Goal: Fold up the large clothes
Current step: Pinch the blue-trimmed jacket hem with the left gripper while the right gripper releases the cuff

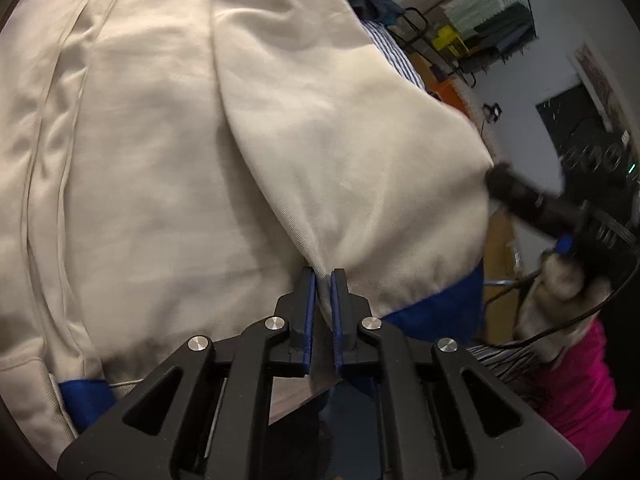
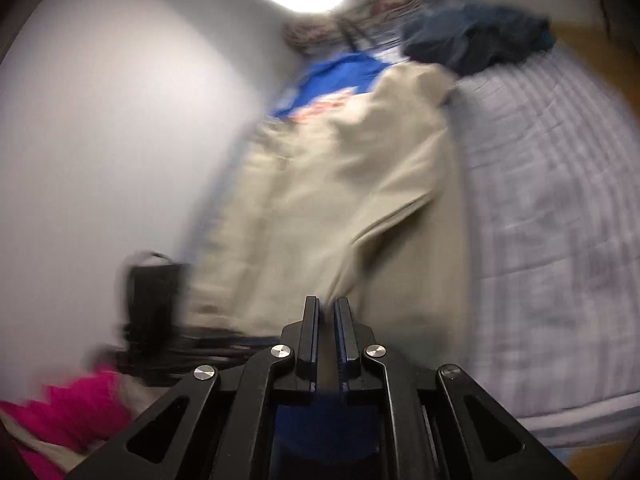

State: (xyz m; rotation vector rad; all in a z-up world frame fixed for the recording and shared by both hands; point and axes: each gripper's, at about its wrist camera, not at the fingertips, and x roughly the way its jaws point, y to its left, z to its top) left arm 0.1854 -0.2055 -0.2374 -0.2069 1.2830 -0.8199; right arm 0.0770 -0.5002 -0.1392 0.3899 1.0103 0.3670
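A large beige garment (image 1: 168, 152) with blue trim (image 1: 444, 308) fills the left wrist view, one flap lifted and folded over. My left gripper (image 1: 323, 276) is shut on the beige garment's hem near the blue trim. In the same view my right gripper (image 1: 500, 180) pinches the flap's far corner at the right. In the blurred right wrist view my right gripper (image 2: 327, 304) is shut on the beige garment (image 2: 340, 192), which stretches away over the striped bed (image 2: 540, 200). The left gripper (image 2: 150, 300) shows there as a dark blur at the left.
A dark blue garment (image 2: 476, 40) lies bunched at the far end of the bed, next to a blue printed shirt (image 2: 336, 76). A pink cloth (image 2: 76, 408) lies at the near left. Shelves and a rack (image 1: 484, 28) stand beyond the bed. A white wall (image 2: 120, 120) runs along its left.
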